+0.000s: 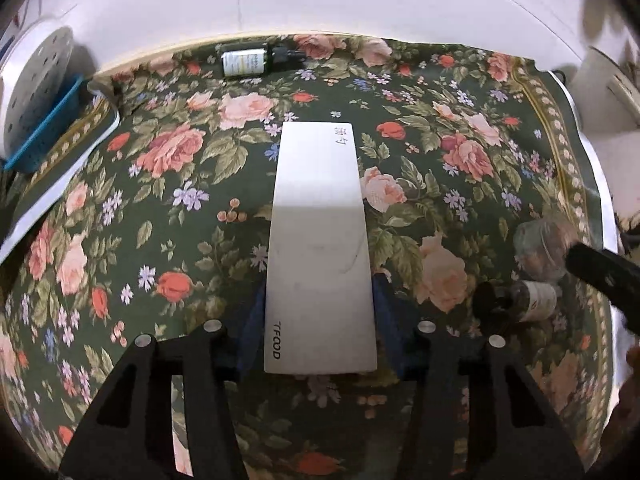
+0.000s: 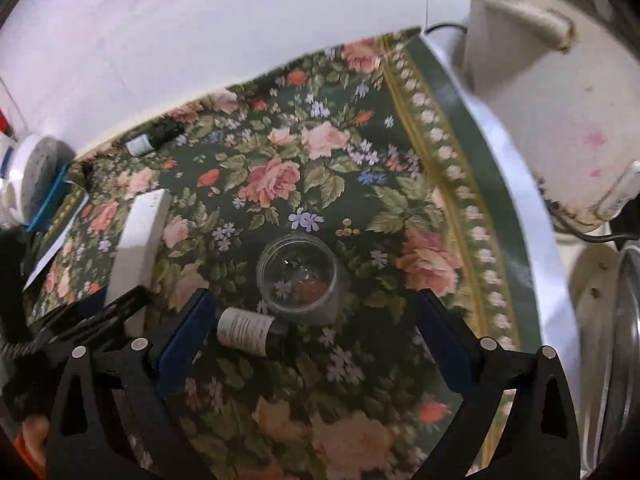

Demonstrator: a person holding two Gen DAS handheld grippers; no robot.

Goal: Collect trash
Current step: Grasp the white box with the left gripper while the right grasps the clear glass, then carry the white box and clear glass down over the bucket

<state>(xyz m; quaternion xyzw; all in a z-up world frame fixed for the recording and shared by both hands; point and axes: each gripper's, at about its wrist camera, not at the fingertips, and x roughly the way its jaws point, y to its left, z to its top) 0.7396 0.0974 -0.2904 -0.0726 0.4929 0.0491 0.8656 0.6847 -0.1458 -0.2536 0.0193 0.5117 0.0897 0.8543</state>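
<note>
Straddling the white TFOOD box (image 1: 320, 248) with my left gripper (image 1: 320, 320), pads seemingly just touching its sides | right gripper (image 2: 316, 320) wide open over glass jar (image 2: 298, 278) and small bottle (image 2: 246, 330) on floral tablecloth (image 2: 280, 176).

white box (image 1: 320, 248) mid-cloth, glass jar (image 2: 298, 280) touching small bottle (image 2: 246, 330), open cloth around

The white box (image 1: 320, 248) covers most of the left gripper's (image 1: 320, 320) blue pads, so only thin slivers peek out beside it, and whether they press on it is not clear. In the right wrist view the small bottle (image 2: 246, 330) by the glass jar (image 2: 298, 278) is blurry, and its label is too small to read. The far bottle (image 1: 256, 61) has tiny words too. The blue basket (image 1: 42, 128) runs off the left edge.
</note>
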